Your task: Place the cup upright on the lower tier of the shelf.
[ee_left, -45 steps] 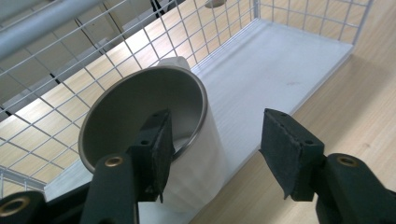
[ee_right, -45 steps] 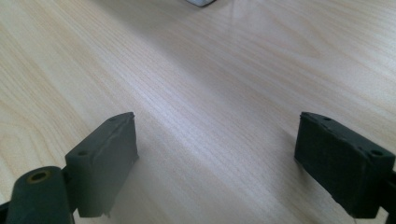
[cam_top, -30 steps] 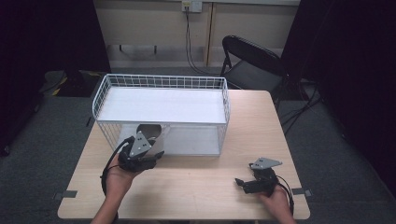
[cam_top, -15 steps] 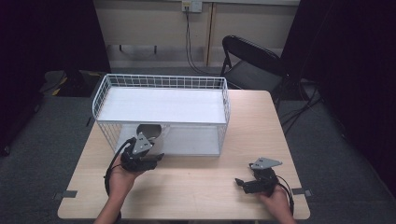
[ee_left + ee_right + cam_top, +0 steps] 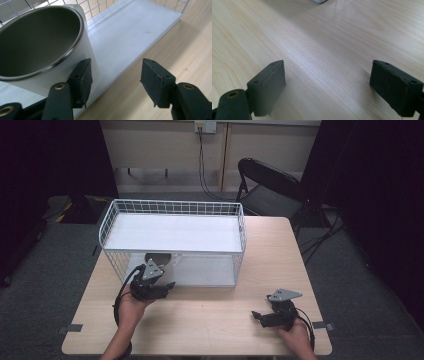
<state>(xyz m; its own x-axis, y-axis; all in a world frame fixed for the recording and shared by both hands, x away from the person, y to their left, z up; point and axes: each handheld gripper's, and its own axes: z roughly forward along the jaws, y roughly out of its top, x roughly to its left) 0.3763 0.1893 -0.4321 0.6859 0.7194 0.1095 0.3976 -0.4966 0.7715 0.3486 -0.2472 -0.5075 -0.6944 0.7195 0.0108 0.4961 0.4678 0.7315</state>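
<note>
A white cup (image 5: 159, 260) with a metal rim stands tilted on the lower white board (image 5: 130, 32) of a white wire rack (image 5: 172, 207), its mouth toward me. In the left gripper view the cup (image 5: 37, 37) lies left of the jaws, and one pad (image 5: 83, 77) is at its wall. My left gripper (image 5: 168, 287) (image 5: 116, 72) is open at the rack's front left, with nothing between its jaws. My right gripper (image 5: 257, 315) (image 5: 327, 75) is open wide over bare wood near the table's front right.
The rack takes up the back middle of the wooden table (image 5: 270, 255), with a white top shelf over the lower board. A black folding chair (image 5: 270, 190) stands behind the table at the right. Cables trail from both grippers.
My left gripper has drawn back slightly toward the table's front edge. The cup and my right gripper have stayed where they were.
</note>
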